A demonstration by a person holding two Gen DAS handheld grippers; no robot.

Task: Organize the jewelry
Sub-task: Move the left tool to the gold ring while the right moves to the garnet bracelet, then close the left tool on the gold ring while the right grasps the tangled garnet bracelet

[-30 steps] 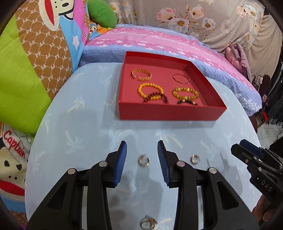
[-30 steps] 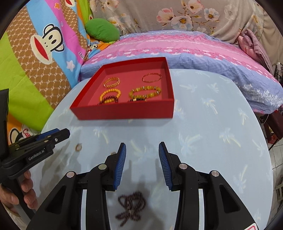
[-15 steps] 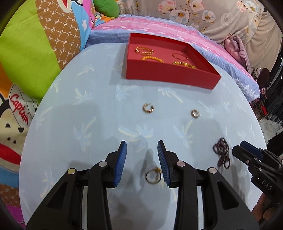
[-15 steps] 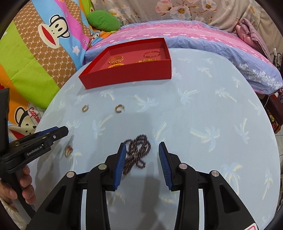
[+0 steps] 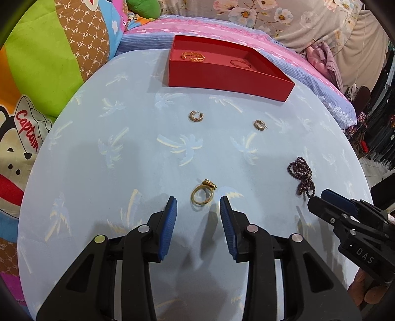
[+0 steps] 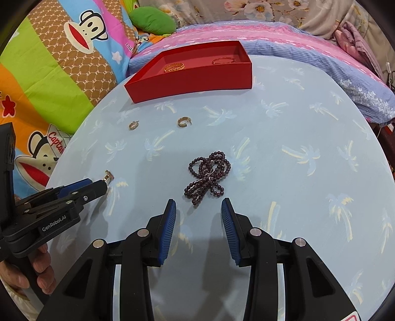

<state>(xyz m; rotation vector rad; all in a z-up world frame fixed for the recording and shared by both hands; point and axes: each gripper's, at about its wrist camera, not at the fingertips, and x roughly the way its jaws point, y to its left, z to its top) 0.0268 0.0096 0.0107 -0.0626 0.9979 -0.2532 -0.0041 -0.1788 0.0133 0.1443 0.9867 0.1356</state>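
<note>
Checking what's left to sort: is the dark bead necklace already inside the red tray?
No, the dark bead necklace lies on the tablecloth, well short of the red tray.

Round table (image 5: 98, 172) draped in pale blue palm-print cloth. Behind its far edge, pink-and-blue striped bedding (image 6: 284, 37) and floral fabric (image 5: 284, 17). Beyond the left edge, bright cartoon-monkey cushions (image 6: 61, 56). Evenly lit.

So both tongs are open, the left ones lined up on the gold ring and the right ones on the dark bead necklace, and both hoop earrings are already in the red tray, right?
Not quite. The two hoop earrings still lie on the tablecloth in front of the red tray, as the left wrist view shows. The rest holds: left tongs face the gold ring, right tongs the bead necklace.
</note>
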